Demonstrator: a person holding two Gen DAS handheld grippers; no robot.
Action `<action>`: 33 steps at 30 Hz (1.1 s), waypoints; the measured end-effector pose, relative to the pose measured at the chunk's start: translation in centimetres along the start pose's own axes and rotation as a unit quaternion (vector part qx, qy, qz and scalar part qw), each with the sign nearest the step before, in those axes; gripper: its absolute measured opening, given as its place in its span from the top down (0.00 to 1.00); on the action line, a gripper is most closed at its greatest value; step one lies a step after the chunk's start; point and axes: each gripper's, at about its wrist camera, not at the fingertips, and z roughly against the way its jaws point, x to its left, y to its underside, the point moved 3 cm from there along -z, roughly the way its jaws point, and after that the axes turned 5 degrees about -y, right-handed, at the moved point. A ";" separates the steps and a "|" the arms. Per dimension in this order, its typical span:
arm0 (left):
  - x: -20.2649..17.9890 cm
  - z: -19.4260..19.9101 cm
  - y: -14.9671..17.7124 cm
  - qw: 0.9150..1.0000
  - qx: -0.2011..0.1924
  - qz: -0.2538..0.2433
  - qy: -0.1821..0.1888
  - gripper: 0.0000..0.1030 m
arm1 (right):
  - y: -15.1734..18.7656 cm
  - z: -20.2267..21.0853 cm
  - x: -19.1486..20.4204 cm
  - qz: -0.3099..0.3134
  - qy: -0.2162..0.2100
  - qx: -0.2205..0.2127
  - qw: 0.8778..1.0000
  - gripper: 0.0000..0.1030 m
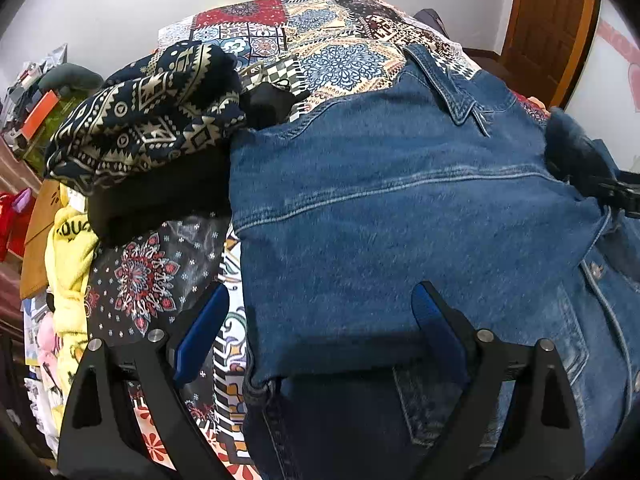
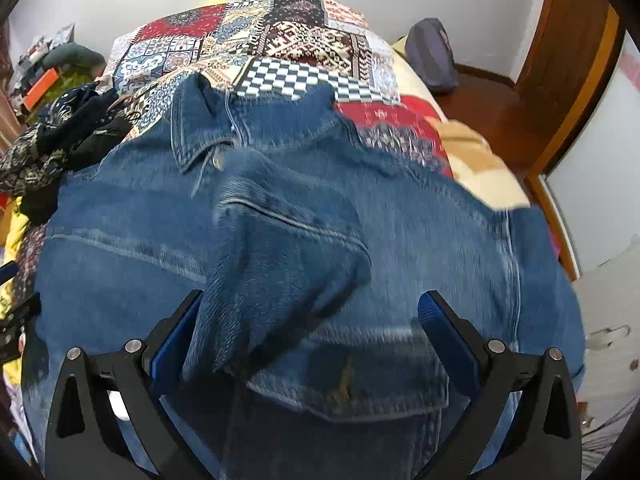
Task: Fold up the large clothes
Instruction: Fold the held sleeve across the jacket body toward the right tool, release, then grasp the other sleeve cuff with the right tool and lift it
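Denim jacket [image 1: 400, 208] spread back-up on the patchwork bedspread [image 1: 320, 32], collar at twelve o'clock.

Left gripper [image 1: 320, 308] and right gripper [image 2: 310, 312] gape, holding nothing; the sleeve [image 2: 280, 264] looks folded in, though blurred. Pinch the hem squarely, fold toward twelve.

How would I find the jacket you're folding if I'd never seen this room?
Look at the bed with the patchwork bedspread full of colourful squares. Spread across the middle of it is the denim jacket, with its collar toward the far wall. It is the only plain blue thing there; the clothes pile beside it is dark with pale patterns.
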 end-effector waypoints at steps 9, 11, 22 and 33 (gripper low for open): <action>-0.1 0.5 1.3 1.000 -0.006 0.025 -0.013 0.09 | 1.6 0.3 -1.2 -0.030 -0.031 -0.007 0.999 0.45; -0.1 0.7 1.3 1.000 -0.003 0.024 -0.015 0.09 | 1.6 0.3 -1.5 -0.039 -0.038 -0.009 0.998 0.69; -1.0 3.1 0.2 1.000 -0.017 0.011 0.002 0.09 | -1.5 6.2 -2.6 -0.057 -0.070 -0.119 0.989 0.85; -1.7 0.8 1.3 1.000 0.004 0.011 -0.002 0.03 | 2.2 1.0 -6.4 -0.073 -0.013 -0.021 0.997 0.54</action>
